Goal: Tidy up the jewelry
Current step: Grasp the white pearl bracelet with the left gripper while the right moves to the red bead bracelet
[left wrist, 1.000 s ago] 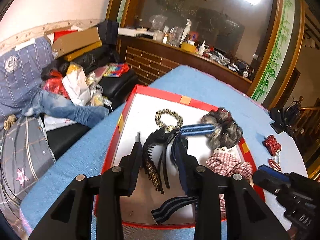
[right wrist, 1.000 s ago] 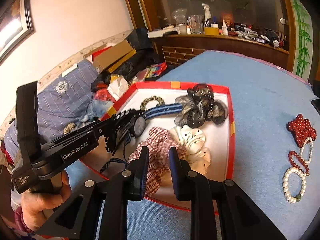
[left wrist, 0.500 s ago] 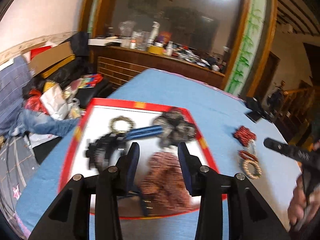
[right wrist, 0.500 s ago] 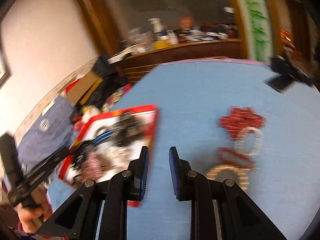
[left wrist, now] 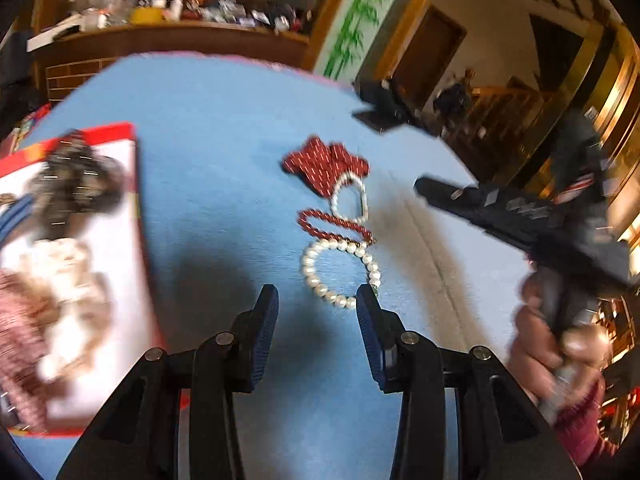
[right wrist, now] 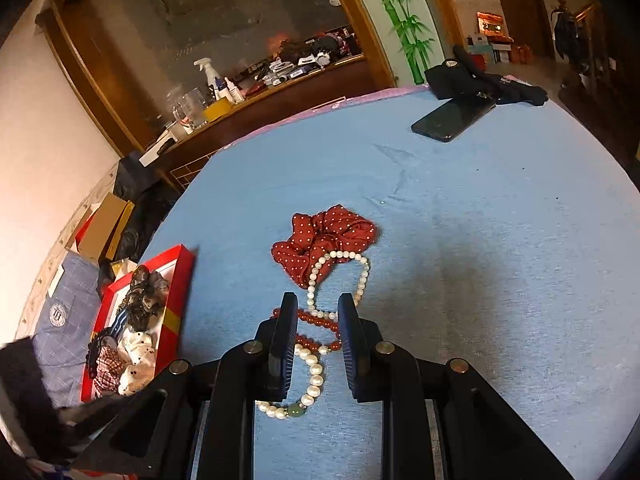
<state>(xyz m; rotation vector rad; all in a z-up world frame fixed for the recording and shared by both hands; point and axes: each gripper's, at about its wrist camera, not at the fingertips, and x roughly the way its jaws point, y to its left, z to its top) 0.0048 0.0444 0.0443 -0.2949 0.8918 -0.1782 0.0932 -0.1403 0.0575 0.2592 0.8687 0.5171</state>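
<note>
On the blue tablecloth lie a red dotted scrunchie (right wrist: 324, 240), a small pearl bracelet (right wrist: 362, 276), a red bead bracelet (right wrist: 316, 322) and a larger pearl bracelet (right wrist: 316, 372) with a green bead. My right gripper (right wrist: 318, 308) hovers over the red beads, its jaws narrowly apart with nothing gripped. My left gripper (left wrist: 316, 300) stands open just short of the larger pearl bracelet (left wrist: 310, 276), with the red bead bracelet (left wrist: 332, 226) and scrunchie (left wrist: 324, 164) beyond. The left wrist view, which is blurred, shows the right gripper's black body at the right, held by a hand (left wrist: 540, 344).
A red box (right wrist: 180, 280) with scrunchies and hair bands lies at the table's left side, also blurred at left (left wrist: 134, 216). A black phone (right wrist: 452, 120) and a dark item (right wrist: 480, 80) lie at the far edge. A cluttered wooden counter stands behind.
Both views have swung right, away from the red box and onto the loose jewelry on the cloth. The right gripper now stands over the bracelets. The left jaws stand a little wider.
</note>
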